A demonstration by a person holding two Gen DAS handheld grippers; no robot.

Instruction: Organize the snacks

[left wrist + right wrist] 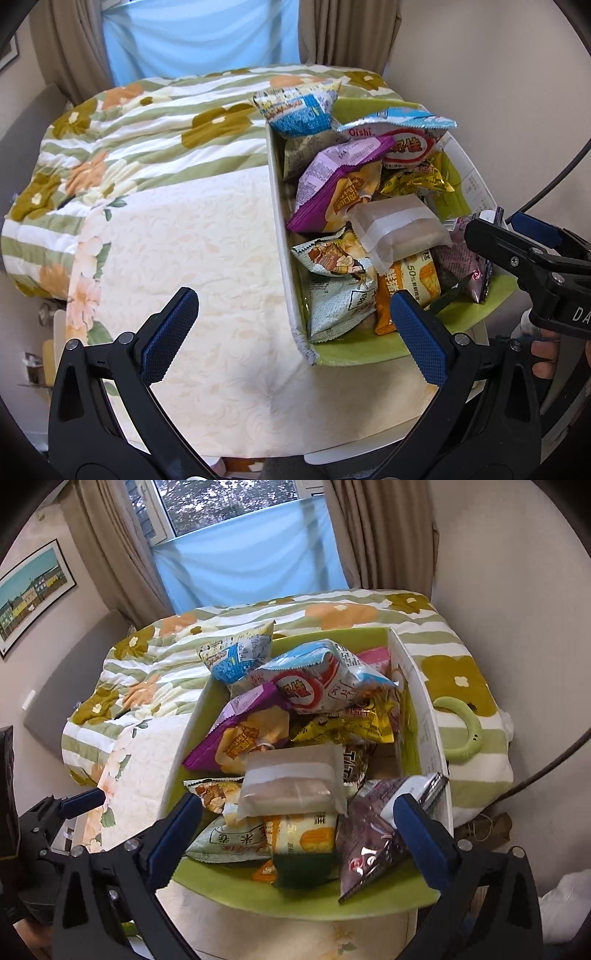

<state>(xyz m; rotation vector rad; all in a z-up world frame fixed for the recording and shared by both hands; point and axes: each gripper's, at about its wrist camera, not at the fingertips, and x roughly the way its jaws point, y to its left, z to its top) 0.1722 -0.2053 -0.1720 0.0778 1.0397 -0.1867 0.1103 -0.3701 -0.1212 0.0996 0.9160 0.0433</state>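
A green-lined white box (280, 221) (303, 901) stands on the bed, piled with several snack bags. On top lie a translucent taped packet (399, 229) (291, 779), a purple bag (332, 184) (236, 734), a white and red Oishi bag (402, 136) (317, 679), a blue bag (299, 107) (236, 657) and a gold bag (417, 181) (343, 727). My left gripper (295, 332) is open and empty over the box's near left corner. My right gripper (299, 834) is open and empty over the box's near edge; it also shows at the right of the left wrist view (524, 251).
The box rests on a cream cloth (192, 258) over a floral green-striped quilt (110, 122). A pale green ring (465, 731) lies on the quilt right of the box. Curtains and a window with blue cover (251, 561) stand behind; a framed picture (29, 594) hangs left.
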